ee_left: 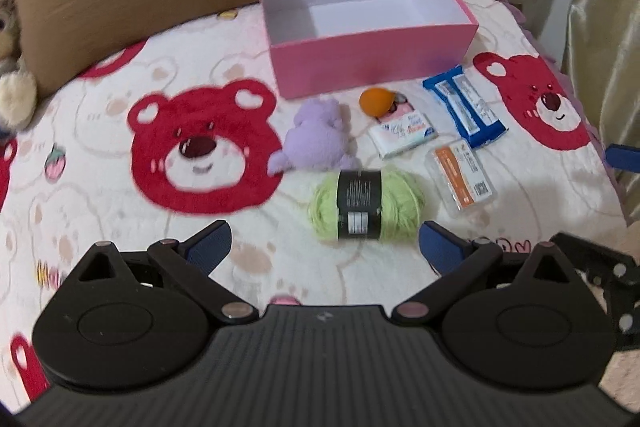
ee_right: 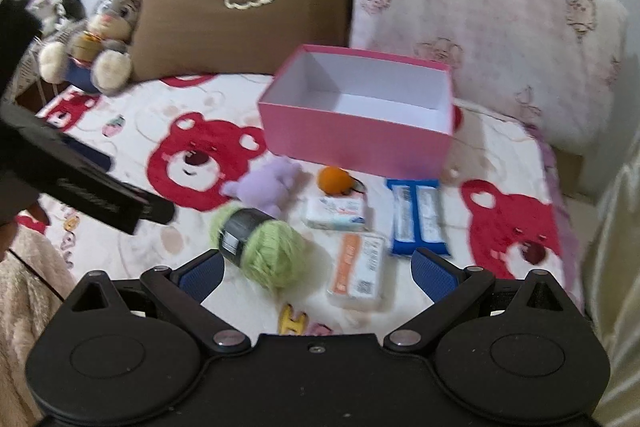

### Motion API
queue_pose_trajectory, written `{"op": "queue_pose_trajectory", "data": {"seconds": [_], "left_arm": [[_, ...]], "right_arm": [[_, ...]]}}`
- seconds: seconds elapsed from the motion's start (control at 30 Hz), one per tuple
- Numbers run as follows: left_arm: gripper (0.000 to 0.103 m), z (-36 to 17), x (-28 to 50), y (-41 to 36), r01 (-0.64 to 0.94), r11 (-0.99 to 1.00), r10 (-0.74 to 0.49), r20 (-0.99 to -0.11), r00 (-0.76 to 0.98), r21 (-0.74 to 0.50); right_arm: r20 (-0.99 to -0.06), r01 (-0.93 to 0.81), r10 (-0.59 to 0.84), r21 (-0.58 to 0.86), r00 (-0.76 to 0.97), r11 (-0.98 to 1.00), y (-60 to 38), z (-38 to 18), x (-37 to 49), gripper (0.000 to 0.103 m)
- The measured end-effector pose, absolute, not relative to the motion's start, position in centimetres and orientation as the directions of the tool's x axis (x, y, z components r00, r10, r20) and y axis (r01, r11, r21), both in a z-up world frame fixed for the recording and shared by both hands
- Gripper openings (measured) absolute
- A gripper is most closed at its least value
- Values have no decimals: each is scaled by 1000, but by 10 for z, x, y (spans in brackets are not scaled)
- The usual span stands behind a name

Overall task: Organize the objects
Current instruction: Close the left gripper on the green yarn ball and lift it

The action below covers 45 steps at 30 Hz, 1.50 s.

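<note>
So the whole thing sits on a bed with a cream blanket printed with red bear faces (ee_left: 200,151), with a brown cushion with a cloud patch (ee_right: 240,7) and a pale pink patterned pillow (ee_right: 480,23) propped along the headboard end. Just in front of those is an open pink cardboard box with a white inside (ee_left: 376,63), nothing in it that I can see. The loose stuff is spread on the blanket on the near side of the box: a lime-green yarn ball with a black paper band (ee_left: 366,207) closest to the left gripper (ee_left: 324,247), a lilac plush toy (ee_left: 316,135) just beyond it, a blue-and-white flat packet (ee_left: 464,107) off to the right, a clear packet with an orange label (ee_left: 460,175) near that, a white tissue pack (ee_left: 404,133), and a small orange ball (ee_left: 376,101) touching the tissue pack's far end. Both grippers hover over the near edge of the bed with fingers spread wide apart, holding nothing; the right gripper (ee_right: 320,267) sits over the yarn and the orange-label packet.
</note>
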<state>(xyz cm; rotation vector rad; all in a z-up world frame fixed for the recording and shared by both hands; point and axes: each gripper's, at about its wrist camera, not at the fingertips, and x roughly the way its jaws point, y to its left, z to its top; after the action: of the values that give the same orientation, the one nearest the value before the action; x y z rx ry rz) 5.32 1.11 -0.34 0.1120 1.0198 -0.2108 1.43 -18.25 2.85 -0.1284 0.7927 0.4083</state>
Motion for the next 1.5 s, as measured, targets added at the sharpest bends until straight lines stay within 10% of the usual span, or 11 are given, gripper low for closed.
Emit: {"op": "queue_pose_trajectory", "data": {"seconds": [0.9,1.1,1.5], "left_arm": [[99,-125,134,29,166,958,-283,-875,394,-235],[69,-132,138,30,197,901,-433,-821,374,-385],[58,-117,115,19,247,889,-457,-773,440,-386]], "right_arm": [[-767,-436,446,242,461,867,-121,-105,77,101],[-775,-444,473,280,419,851,-114,-126,87,100],[-762,-430,414,197,498,881,-118,-118,83,68]]}}
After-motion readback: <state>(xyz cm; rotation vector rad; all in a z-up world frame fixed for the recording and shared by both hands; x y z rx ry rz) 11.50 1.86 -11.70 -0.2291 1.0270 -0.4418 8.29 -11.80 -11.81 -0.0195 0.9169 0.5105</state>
